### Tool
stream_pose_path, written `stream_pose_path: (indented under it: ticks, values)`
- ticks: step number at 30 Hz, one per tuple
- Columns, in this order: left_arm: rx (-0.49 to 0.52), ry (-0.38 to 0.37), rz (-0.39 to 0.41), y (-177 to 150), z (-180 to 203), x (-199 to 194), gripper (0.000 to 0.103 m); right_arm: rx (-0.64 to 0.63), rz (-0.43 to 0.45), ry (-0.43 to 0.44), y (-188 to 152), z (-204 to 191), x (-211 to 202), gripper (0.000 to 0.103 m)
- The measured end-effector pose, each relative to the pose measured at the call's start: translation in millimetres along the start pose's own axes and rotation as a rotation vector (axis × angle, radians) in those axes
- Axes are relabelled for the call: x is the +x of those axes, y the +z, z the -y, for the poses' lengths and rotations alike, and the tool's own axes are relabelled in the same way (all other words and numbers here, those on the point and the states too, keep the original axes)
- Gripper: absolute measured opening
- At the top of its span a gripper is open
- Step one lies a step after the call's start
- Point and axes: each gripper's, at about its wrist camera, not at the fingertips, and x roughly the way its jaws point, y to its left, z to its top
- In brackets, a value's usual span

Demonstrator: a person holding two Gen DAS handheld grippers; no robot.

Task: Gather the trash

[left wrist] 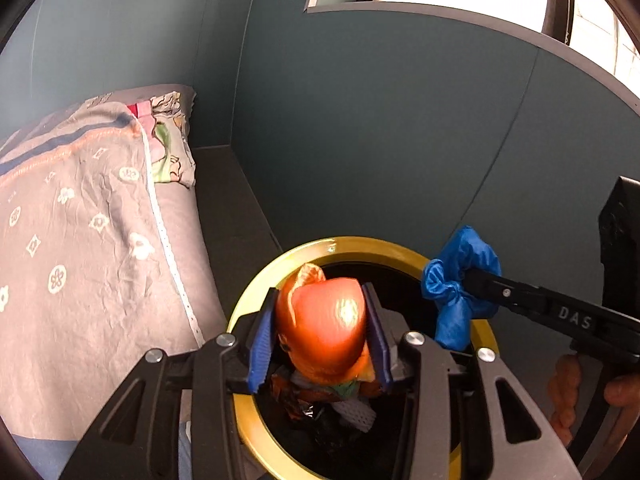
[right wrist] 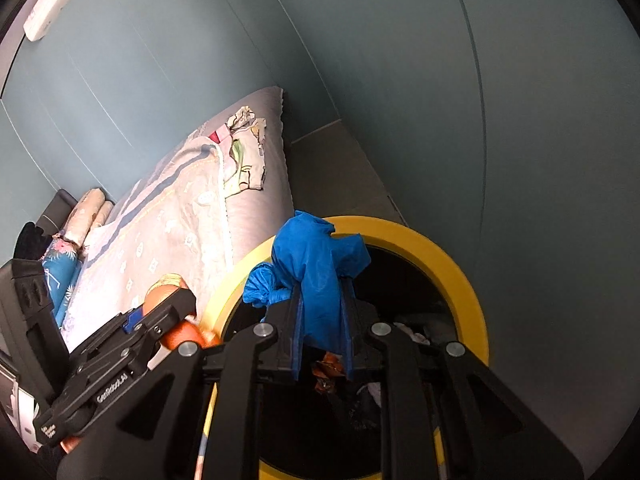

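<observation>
A round bin with a yellow rim (left wrist: 360, 244) (right wrist: 460, 272) stands open below both grippers, with wrappers and scraps (left wrist: 340, 408) inside. My left gripper (left wrist: 320, 292) is shut on a glossy orange-red piece like fruit peel (left wrist: 324, 320), held over the bin's mouth. The left gripper (right wrist: 180, 296) and the orange piece (right wrist: 184, 332) also show at the left of the right wrist view. My right gripper (right wrist: 322, 288) is shut on a crumpled blue glove (right wrist: 316, 260) above the bin's near-left rim. In the left wrist view it (left wrist: 468, 276) enters from the right, carrying the glove (left wrist: 456, 280).
A bed with a grey patterned quilt (left wrist: 80, 220) (right wrist: 180, 220) lies just left of the bin, pillows (right wrist: 84, 216) at its far end. Teal wall panels (left wrist: 400, 120) close in behind and to the right. A hand in an orange glove (left wrist: 564, 392) grips the right tool.
</observation>
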Motion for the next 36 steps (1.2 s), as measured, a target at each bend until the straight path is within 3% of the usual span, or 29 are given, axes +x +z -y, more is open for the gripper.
stream_pose_path:
  ticks: [3,5,20,36]
  values:
    - [-0.009,-0.003,0.017,2,-4,-4,0.054,0.016,0.01,-0.014,-1,2,-3,0.027]
    - [-0.016,-0.005,0.027,2,-5,-8,0.054,0.029,0.016,-0.018,-1,1,-4,0.033]
    - [-0.07,0.051,0.059,-2,-38,-39,0.054,0.01,0.006,-0.016,-6,-14,-10,0.033]
    - [-0.148,0.172,0.156,-13,-99,-134,0.055,-0.126,-0.013,0.075,-17,-110,-4,0.038]
